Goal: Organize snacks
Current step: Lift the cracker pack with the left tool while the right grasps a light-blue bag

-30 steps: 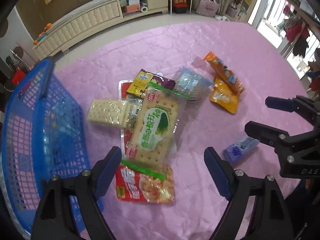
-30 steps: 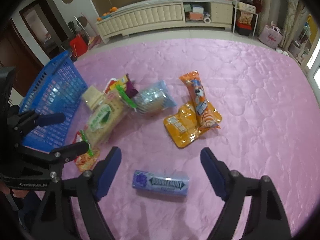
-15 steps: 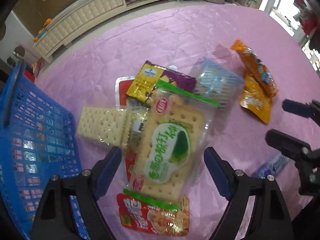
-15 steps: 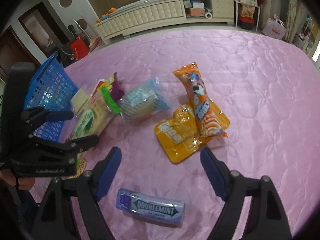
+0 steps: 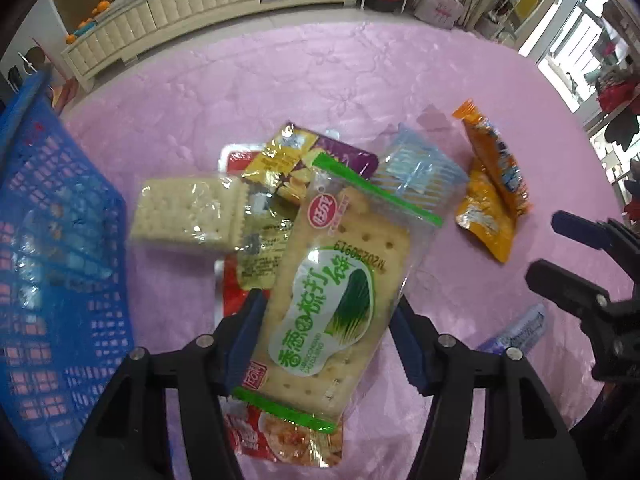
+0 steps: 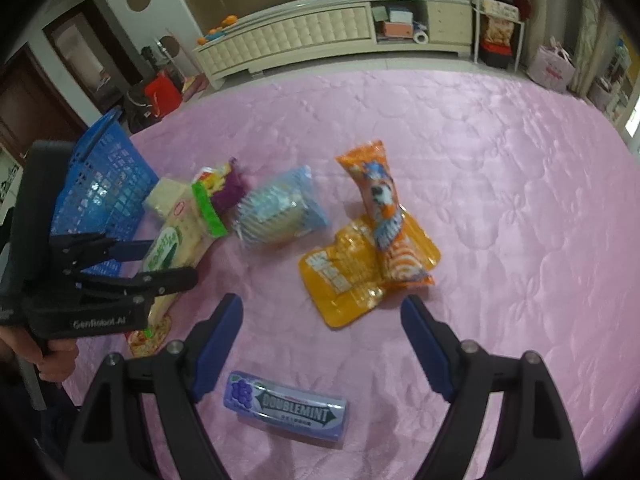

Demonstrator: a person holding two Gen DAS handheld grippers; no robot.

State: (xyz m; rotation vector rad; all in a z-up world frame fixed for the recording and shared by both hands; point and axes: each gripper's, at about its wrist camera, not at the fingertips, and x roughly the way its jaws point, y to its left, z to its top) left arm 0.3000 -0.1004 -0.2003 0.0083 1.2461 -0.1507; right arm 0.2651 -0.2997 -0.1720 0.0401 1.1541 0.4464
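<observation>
On the pink cloth [image 5: 320,80], in the left wrist view, the left gripper [image 5: 328,340] points steeply down over a heap of snacks, and its jaws have just been closing around the green cracker pack [image 5: 340,300]. The left blue pad touches the pack's edge; the right pad sits at the wrapper's other edge, and whether it presses I cannot tell. The pack lies tilted on top of a red pack [image 5: 280,440], whose end sticks out below it. Just left of it lies a clear cracker pack [image 5: 188,212], and behind it a yellow-purple pack [image 5: 296,160] and a pale blue pack [image 5: 420,172]. Two orange packs [image 5: 492,196] lie apart to the right, one across the other. A blue basket [image 5: 60,240] stands at the left edge of the cloth, near the heap. The right gripper [image 5: 568,252] shows at the right edge with a gum pack [image 5: 516,330] below it. In the right wrist view, the right gripper [image 6: 320,348] has its jaws wide apart with nothing between the pads; the gum pack [image 6: 286,410] lies flat on the cloth just below and between the fingers, untouched. The orange packs [image 6: 372,256] lie beyond the fingertips, the pale blue pack [image 6: 280,208] to their left. The left gripper [image 6: 160,264] reaches in from the left over the green cracker pack [image 6: 172,240], held by a hand [image 6: 56,356], with the basket [image 6: 104,196] behind it.
</observation>
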